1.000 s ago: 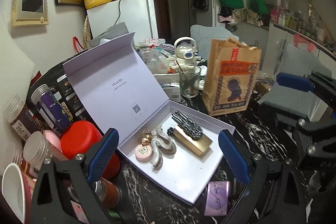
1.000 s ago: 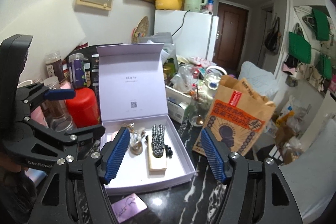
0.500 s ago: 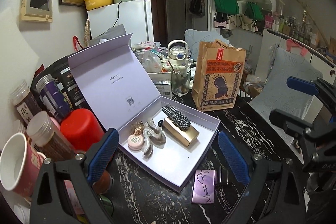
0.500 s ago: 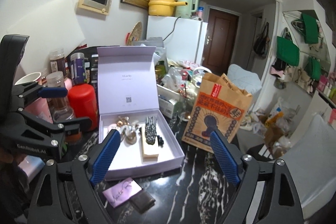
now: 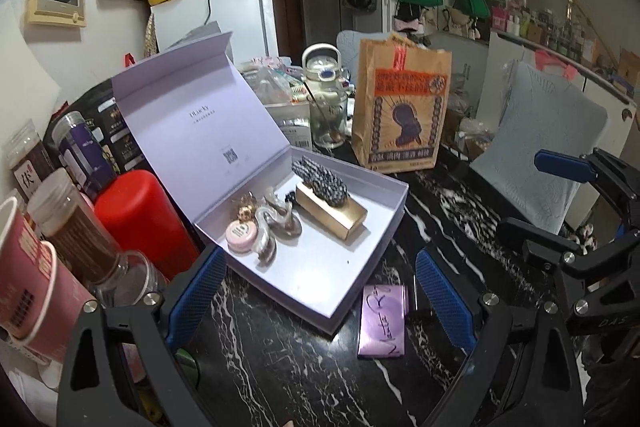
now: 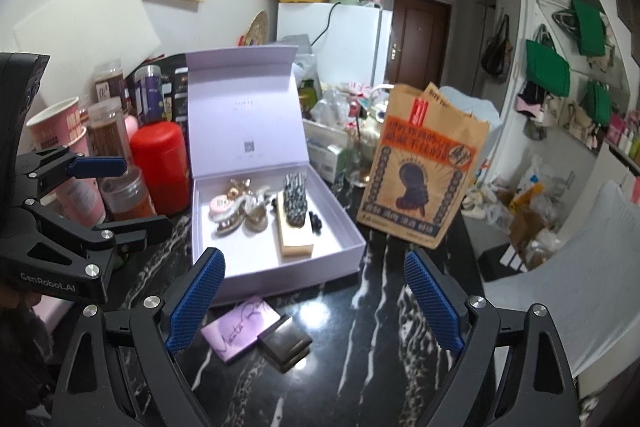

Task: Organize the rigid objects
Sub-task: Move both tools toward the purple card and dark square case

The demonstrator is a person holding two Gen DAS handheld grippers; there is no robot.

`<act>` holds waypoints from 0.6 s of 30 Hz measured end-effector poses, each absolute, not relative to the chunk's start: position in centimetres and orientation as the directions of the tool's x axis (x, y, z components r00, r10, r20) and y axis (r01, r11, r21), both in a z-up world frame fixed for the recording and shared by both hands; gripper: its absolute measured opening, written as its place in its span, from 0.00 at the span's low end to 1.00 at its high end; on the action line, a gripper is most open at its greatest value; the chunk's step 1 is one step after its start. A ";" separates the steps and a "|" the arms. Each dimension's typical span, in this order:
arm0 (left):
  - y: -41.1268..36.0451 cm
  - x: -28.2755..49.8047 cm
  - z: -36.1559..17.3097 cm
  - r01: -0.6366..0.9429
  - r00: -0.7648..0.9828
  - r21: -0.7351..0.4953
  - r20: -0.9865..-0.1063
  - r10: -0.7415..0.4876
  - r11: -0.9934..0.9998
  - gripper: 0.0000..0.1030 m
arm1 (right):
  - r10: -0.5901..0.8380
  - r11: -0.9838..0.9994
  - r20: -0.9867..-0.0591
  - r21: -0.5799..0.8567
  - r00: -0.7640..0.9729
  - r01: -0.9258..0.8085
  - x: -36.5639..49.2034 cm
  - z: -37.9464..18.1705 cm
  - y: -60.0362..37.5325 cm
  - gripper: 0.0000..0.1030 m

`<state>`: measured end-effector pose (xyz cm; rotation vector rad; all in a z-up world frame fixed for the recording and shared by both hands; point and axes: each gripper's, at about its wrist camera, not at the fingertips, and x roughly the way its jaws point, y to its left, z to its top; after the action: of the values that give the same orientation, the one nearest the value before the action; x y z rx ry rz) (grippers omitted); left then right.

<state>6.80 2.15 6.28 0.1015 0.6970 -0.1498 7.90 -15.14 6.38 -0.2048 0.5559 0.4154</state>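
Observation:
An open lilac gift box (image 5: 352, 223) (image 6: 328, 231) sits on the black marble table, lid propped up behind it. Inside lie a gold bar box (image 5: 334, 217) topped by a black-and-white hair clip (image 5: 320, 179), a silver hair claw (image 5: 276, 223), a pink round tin (image 5: 241, 235) and a small gold trinket (image 5: 245, 213). In front of the box lie a purple card (image 5: 382, 323) (image 6: 240, 329) and a small dark square case (image 6: 285, 343). My left gripper (image 5: 320, 257) hangs open over the box's near edge. My right gripper (image 6: 313, 255) stands open above the box's near right corner. Neither holds anything.
A brown paper bag (image 5: 404, 115) (image 6: 420, 171) stands right of the box. A red canister (image 5: 140, 215), several jars and a pink paper cup (image 5: 24, 267) crowd the left. A glass (image 5: 326, 123) and a white kettle sit behind. A pale blue chair cushion (image 5: 548, 147) is at the right.
Both grippers have drawn back from the box and sunk lower. The purple card and dark case have come fully into view. The right gripper's jaws have spread wider.

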 end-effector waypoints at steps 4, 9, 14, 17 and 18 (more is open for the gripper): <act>1.9 6.7 5.1 0.189 0.737 0.024 -0.664 -0.126 0.982 0.94 | 0.326 0.895 -0.565 -0.075 0.758 -0.440 7.7 5.0 -15.0 0.90; 2.0 6.4 3.2 0.195 0.720 -0.003 -0.679 -0.146 0.981 0.94 | 0.340 0.894 -0.584 -0.043 0.737 -0.446 7.5 3.1 -15.4 0.90; 1.5 6.5 0.9 0.221 0.678 0.002 -0.719 -0.152 0.975 0.94 | 0.339 0.900 -0.609 -0.011 0.717 -0.435 7.5 1.0 -15.8 0.90; 1.4 6.6 -0.3 0.233 0.657 -0.011 -0.735 -0.166 0.973 0.94 | 0.338 0.904 -0.619 0.003 0.709 -0.428 7.4 -0.2 -15.8 0.90; 1.3 6.6 -0.7 0.234 0.655 -0.005 -0.738 -0.162 0.972 0.94 | 0.336 0.905 -0.622 0.005 0.708 -0.426 7.4 -0.6 -15.9 0.90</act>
<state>6.61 1.31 -0.69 0.0928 0.8266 -0.2243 7.38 -15.86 -0.59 -0.1427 0.6608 0.4246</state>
